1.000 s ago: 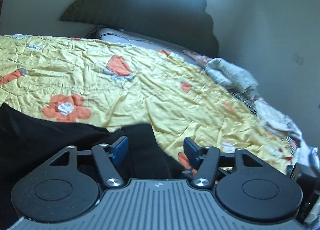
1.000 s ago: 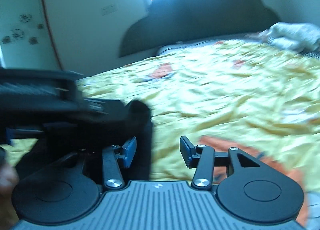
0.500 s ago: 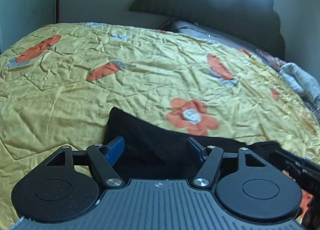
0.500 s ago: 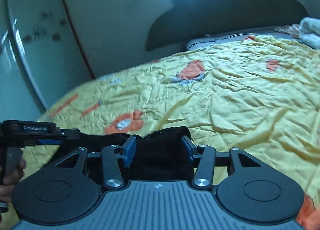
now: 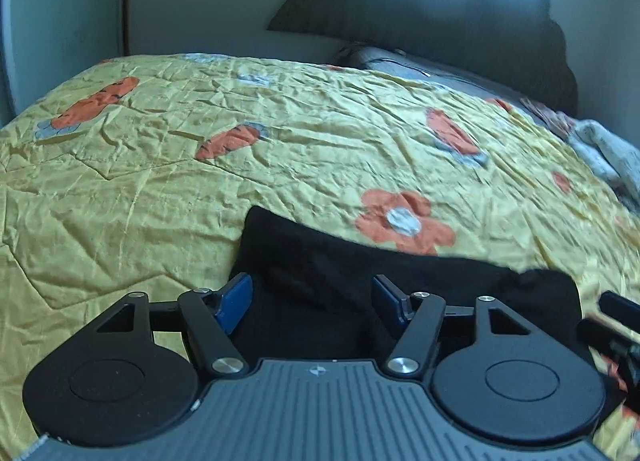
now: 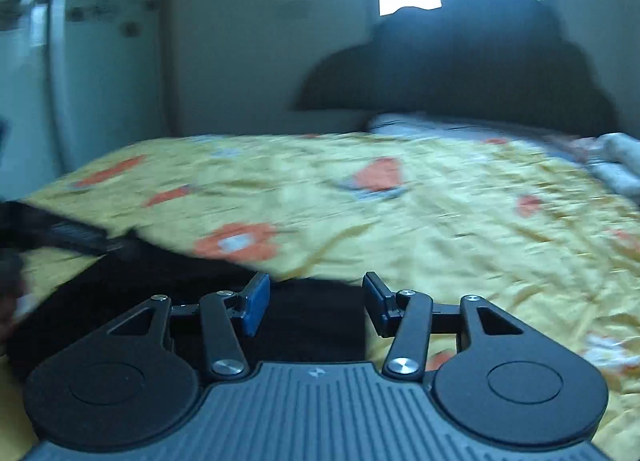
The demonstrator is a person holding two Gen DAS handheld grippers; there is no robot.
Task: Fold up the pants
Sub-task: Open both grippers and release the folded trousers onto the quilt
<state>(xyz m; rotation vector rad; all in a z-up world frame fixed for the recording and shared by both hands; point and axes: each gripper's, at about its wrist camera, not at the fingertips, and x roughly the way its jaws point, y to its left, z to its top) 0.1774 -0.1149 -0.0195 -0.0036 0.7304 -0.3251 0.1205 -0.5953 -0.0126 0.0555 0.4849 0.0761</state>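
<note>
The black pants (image 5: 344, 261) lie flat on the yellow flowered quilt (image 5: 240, 149) near its front edge. My left gripper (image 5: 312, 301) is open, low over the pants' left end, blue fingertips apart with black cloth between and below them. My right gripper (image 6: 312, 301) is open over the pants' right end (image 6: 304, 317), and this view is blurred. The right gripper's tip shows at the right edge of the left wrist view (image 5: 616, 325). The left gripper shows at the left edge of the right wrist view (image 6: 76, 237).
A dark scalloped headboard (image 5: 440, 21) stands at the back under a bright window. A grey pillow (image 5: 420, 69) lies before it. A pile of pale clothes (image 5: 608, 153) sits at the bed's right side. A white wall and door are on the left.
Both grippers have stayed open and shifted along the pants: the left view swung left then settled over the left end; the right gripper swung right and lower, its view blurred by motion.
</note>
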